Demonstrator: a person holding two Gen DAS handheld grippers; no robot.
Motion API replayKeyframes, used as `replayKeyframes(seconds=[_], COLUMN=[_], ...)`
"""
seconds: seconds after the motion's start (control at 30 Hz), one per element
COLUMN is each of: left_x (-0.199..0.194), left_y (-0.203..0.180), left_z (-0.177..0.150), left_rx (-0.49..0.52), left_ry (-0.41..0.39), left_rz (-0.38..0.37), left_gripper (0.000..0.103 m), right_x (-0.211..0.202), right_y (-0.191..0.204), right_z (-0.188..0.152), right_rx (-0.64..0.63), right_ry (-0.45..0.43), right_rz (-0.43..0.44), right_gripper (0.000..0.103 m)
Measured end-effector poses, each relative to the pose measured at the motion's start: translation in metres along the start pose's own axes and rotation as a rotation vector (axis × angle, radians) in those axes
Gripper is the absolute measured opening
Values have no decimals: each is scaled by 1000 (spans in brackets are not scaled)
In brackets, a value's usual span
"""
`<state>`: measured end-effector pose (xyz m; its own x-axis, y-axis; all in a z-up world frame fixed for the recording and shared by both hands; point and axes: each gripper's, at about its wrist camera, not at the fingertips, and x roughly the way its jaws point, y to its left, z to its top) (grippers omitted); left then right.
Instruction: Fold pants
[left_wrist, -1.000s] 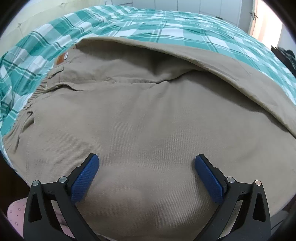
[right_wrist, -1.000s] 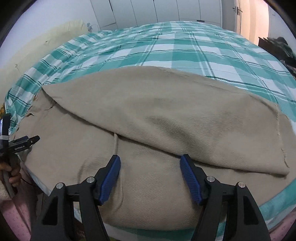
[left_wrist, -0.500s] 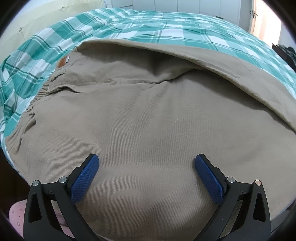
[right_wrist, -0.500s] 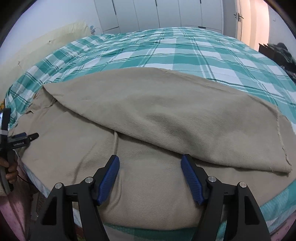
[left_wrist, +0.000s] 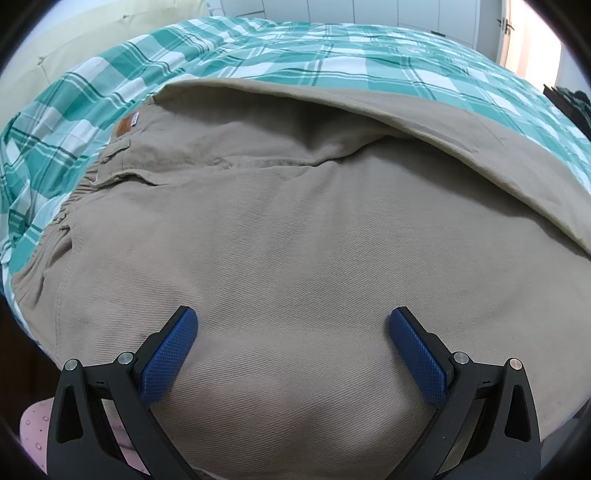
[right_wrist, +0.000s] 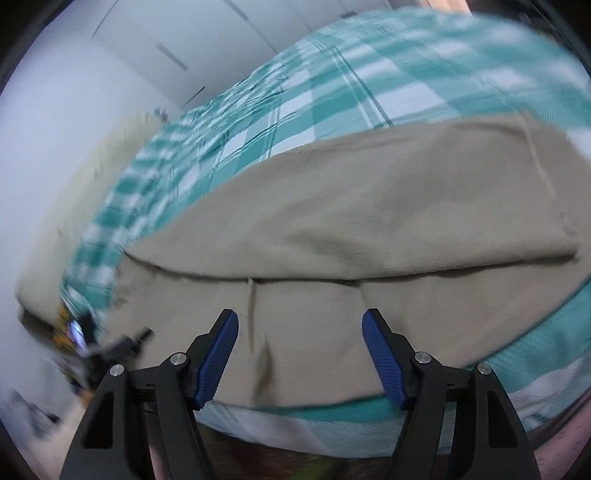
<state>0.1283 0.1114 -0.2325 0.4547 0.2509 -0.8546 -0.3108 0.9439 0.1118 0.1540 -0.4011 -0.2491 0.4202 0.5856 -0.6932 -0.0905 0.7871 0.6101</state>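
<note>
Khaki cloth: the pants (left_wrist: 295, 236) lie on a bed (left_wrist: 332, 62) with a green-and-white checked cover, close to its near edge.
Waistband: far left in the left wrist view, gathered elastic (left_wrist: 70, 199) and a small tan label (left_wrist: 125, 125) beside the checks.
Top layer: one leg (left_wrist: 461, 136) is laid over the other, its long edge running from upper left down to the right.
Left gripper (left_wrist: 293, 332): jaws spread wide, hovering over the seat of the pants; nothing sits between the blue pads (left_wrist: 168, 354).
Right gripper (right_wrist: 300, 345): jaws apart as well, no cloth pinched; it hangs over the near edge of the lower leg (right_wrist: 314, 332).
Right view: tilted and smeared, so fine detail at its left edge cannot be read.
Hem end: at the right of the right view, the upper leg's cuff (right_wrist: 554, 206) lies short of the lower layer's edge.
Stage, as I judge it: legs stacked, the crosswise fold not yet made; neither tool has a hold.
Risk, single layer: closing on the top leg alone would peel it off the lower one and undo the stack.
Risk, bed edge: the pants lie near the edge, so a pull toward the person could drag them over it.
Risk, uneven lift: one hand rising ahead of the other would skew the fold and leave the cuffs misaligned.
Risk, bedding: biting too deep could catch the checked cover along with the cloth.
</note>
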Motion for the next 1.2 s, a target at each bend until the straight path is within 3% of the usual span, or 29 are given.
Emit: replayKeyframes(seconds=[0.07, 0.23, 0.43, 0.6, 0.83, 0.87, 0.93, 0.97, 1.0, 1.07, 1.17, 1.2], left_x=[0, 0, 1, 1, 1, 1, 1, 0, -1, -7, -19, -20], left_y=[0, 0, 1, 2, 0, 0, 0, 0, 2, 11, 43, 58], left_z=[0, 0, 1, 1, 0, 0, -1, -1, 1, 9, 32, 47], left_rx=[0, 0, 4, 4, 2, 2, 1, 0, -1, -27, -177, -254], left_ry=[0, 0, 0, 0, -1, -2, -4, -3, 7, 44, 51, 61], left_rz=[0, -2, -6, -5, 0, 1, 2, -1, -10, -71, -265, -363], left_gripper=[103, 103, 103, 103, 103, 103, 103, 103, 103, 102, 102, 102], right_x=[4, 7, 2, -9, -25, -25, -21, -17, -14, -17, -51, -65], right_y=[-6, -27, -30, -48, -73, -74, -76, -73, -70, -54, -12, 6], right_z=[7, 18, 18, 21, 28, 30, 37, 41, 45, 53, 70, 74], right_rx=[71, 281, 373, 490, 622, 621, 587, 542, 492, 383, 171, 84], right_ry=[9, -28, -108, -173, -190, -186, -167, -146, -123, -117, -187, -210], right_rz=[32, 9, -22, 31, 68, 57, 1, -46, -92, -132, -86, -67], right_gripper=[69, 68, 68, 68, 68, 66, 47, 16, 3, 3, 3, 3])
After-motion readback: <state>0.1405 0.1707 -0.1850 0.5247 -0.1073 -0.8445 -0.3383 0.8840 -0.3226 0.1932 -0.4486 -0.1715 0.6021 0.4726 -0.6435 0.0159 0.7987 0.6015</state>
